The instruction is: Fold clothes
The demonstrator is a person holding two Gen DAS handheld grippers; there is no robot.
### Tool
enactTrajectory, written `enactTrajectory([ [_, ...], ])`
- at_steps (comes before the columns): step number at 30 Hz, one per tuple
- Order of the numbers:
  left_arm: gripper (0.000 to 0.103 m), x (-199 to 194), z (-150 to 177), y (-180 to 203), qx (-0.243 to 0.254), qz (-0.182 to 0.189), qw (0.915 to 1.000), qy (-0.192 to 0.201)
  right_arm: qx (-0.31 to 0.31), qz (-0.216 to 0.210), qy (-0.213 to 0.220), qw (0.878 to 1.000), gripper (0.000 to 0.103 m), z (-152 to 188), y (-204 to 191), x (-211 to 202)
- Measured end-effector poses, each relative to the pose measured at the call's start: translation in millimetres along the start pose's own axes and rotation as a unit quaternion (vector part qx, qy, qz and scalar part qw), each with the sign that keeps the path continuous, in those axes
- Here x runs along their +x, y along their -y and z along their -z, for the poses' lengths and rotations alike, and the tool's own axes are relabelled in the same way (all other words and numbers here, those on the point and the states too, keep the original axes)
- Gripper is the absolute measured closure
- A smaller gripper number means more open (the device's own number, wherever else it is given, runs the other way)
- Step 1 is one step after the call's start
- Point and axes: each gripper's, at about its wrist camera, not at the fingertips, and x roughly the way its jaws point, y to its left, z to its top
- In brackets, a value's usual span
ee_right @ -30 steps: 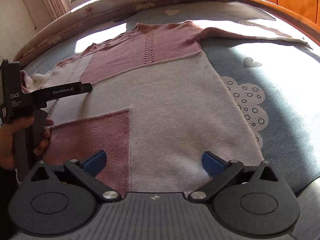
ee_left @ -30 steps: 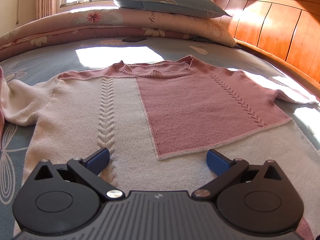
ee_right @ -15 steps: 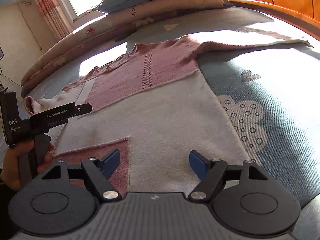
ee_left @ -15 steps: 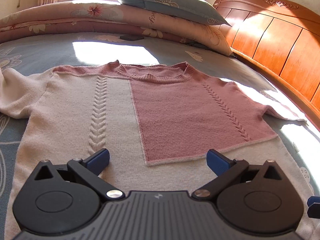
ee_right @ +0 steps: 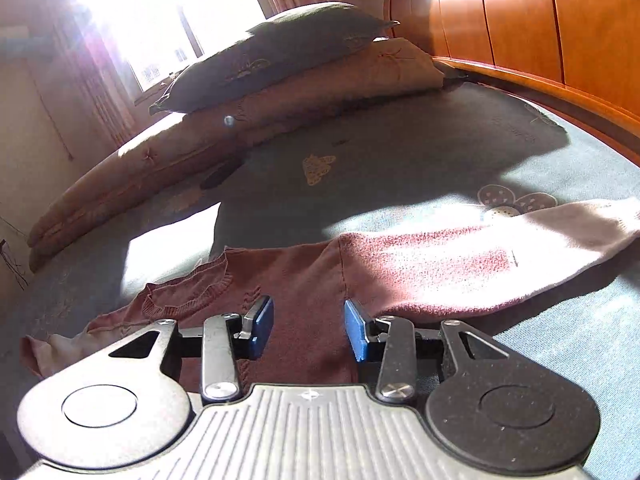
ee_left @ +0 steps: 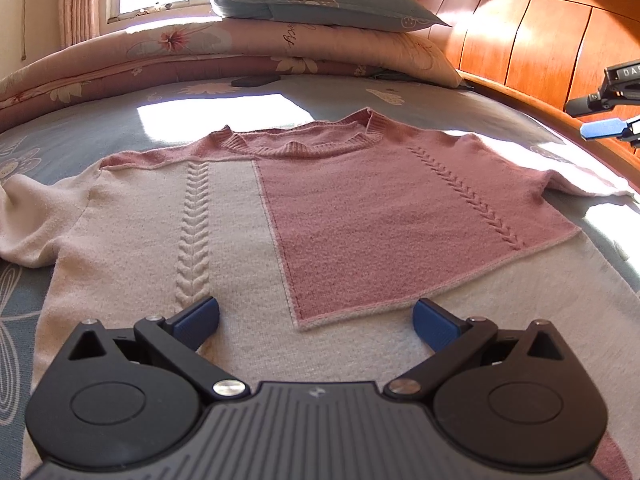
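Left wrist view. The left gripper (ee_left: 316,316) hangs over the near part of the sweater (ee_left: 360,216), its blue-padded jaws spread wide with nothing pinched between them. The sweater is a soft, fuzzy knit in two colours (cream and dusty pink), lying flat and face up on the blue bedsheet (ee_left: 80,136). A braided cable rib runs down the cream panel on the left; a second, finer rib crosses the pink panel on the right. The ribbed round neckline points to the far side. The left sleeve bunches loosely at the left edge; the right sleeve stretches out toward the right. Beyond the sweater lies a rolled floral quilt (ee_left: 240,52) with a grey-blue pillow (ee_left: 320,0) stacked on it. A glossy orange wooden headboard (ee_left: 540,32) of vertical panels closes the right side. The right gripper (ee_left: 602,128) shows at the far right edge, apart from the fabric.

Right wrist view. The right gripper (ee_right: 309,330) is above the pink shoulder area of the sweater (ee_right: 312,272), jaws closing and partly narrowed, with knit seen in the gap but the pads not pressing it. The right sleeve (ee_right: 500,256) extends rightward, pink fading to a cream cuff, brightly sunlit. The pillow (ee_right: 280,48) and quilt (ee_right: 240,132) sit far behind, backlit by the window (ee_right: 160,12).
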Motion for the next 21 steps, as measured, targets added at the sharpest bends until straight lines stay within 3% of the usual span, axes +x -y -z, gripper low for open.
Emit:
enactTrajectory([
  [6,0.001,0.4,0.0,-0.6,0.000,0.001,1.0000,0.000,0.018,0.024,-0.045,0.999,0.060,-0.4,27.8,74.8],
  [10,0.001,0.8,-0.2,-1.1,0.000,0.002,1.0000,0.000,0.004,0.070,-0.068,0.995,0.064,15.7,49.5,94.5],
  [13,0.001,0.9,-0.3,-0.9,0.001,0.001,1.0000,0.000,0.009,0.096,-0.050,0.994,0.066,14.3,60.9,84.5],
  [15,0.001,1.2,-0.5,-0.8,0.001,0.000,1.0000,0.000,0.028,0.084,-0.032,0.996,0.063,8.6,63.1,73.8],
  [18,0.001,0.8,-0.6,-0.4,0.002,0.000,1.0000,0.000,0.036,0.023,-0.025,0.999,0.063,4.4,53.6,67.7],
  [21,0.001,0.6,-0.4,0.0,0.002,0.000,1.0000,0.000,0.028,-0.017,-0.051,0.998,0.063,7.8,41.6,75.3],
])
